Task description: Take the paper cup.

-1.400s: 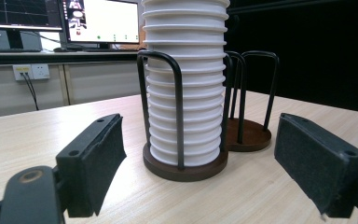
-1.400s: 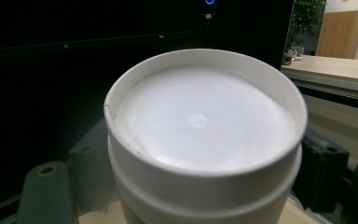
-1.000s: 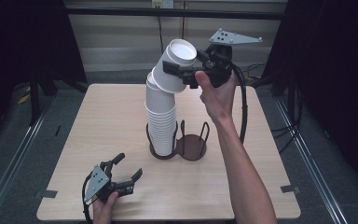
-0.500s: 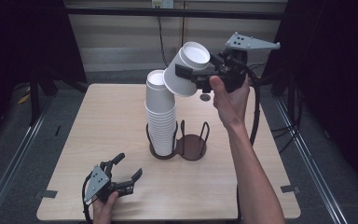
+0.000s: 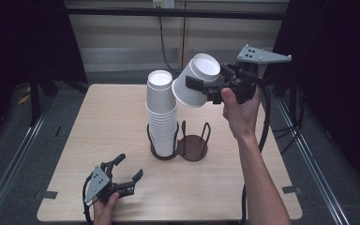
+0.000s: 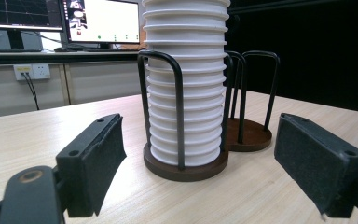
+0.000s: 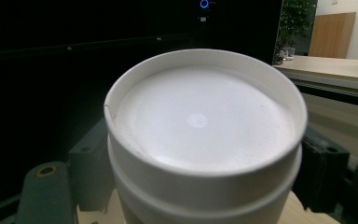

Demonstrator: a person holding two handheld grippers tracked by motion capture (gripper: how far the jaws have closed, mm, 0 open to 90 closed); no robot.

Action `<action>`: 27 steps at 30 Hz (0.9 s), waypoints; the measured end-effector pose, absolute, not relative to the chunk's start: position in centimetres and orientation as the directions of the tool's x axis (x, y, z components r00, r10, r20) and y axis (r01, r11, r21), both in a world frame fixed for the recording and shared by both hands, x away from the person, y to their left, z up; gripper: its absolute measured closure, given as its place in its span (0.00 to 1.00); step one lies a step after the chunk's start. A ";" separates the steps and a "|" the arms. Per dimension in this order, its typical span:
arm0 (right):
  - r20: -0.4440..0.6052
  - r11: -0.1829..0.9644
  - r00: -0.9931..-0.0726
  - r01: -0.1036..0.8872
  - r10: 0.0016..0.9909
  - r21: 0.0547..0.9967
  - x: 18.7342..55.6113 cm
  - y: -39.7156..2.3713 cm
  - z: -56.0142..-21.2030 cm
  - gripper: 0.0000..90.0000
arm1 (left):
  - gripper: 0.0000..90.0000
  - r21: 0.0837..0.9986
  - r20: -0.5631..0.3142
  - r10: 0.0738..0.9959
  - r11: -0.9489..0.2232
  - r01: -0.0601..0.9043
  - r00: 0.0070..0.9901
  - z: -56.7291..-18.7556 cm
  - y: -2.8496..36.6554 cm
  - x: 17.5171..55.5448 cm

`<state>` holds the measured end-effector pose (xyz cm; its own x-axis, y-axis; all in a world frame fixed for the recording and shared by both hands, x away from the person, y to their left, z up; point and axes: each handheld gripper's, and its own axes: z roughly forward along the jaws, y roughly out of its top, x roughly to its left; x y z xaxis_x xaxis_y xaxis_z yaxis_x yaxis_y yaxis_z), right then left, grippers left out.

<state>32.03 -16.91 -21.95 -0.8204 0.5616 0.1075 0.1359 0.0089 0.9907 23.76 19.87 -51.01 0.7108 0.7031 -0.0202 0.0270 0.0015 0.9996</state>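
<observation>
Gripping one tilted cup point(image 5: 194, 79) at upper centre, the right gripper point(image 5: 205, 86) has it clear of the stack point(image 5: 161, 117); the empty ring holder point(image 5: 193, 146) awaits, while the left gripper point(image 5: 127, 174) rests wide-jawed at lower left.

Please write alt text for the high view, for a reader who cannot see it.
The right gripper holds a tilted white cup in the air beside a tall cup stack in a wire holder. The left gripper rests open near the table front edge.
</observation>
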 end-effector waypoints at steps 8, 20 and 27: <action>0.109 0.021 -0.823 0.145 0.557 0.989 31.2 -16.9 -23.7 0.24 | 0.17 1.000 -0.020 0.709 0.005 0.024 0.705 -51.0 19.8 23.8; 0.138 0.029 -0.821 0.185 0.554 0.982 30.6 -16.8 -27.2 0.24 | 0.17 1.000 0.008 0.700 -0.023 0.011 0.714 -50.9 20.0 23.9; 0.152 0.035 -0.827 0.203 0.541 0.979 30.5 -16.2 -29.0 0.24 | 0.17 0.998 -0.026 0.700 -0.021 0.057 0.714 -50.8 19.8 24.2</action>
<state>30.46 -16.22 -29.03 -0.8274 0.5407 0.1518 0.2027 0.0354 0.9786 24.16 19.85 -50.84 0.7141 0.6995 -0.0264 0.0570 -0.0206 0.9982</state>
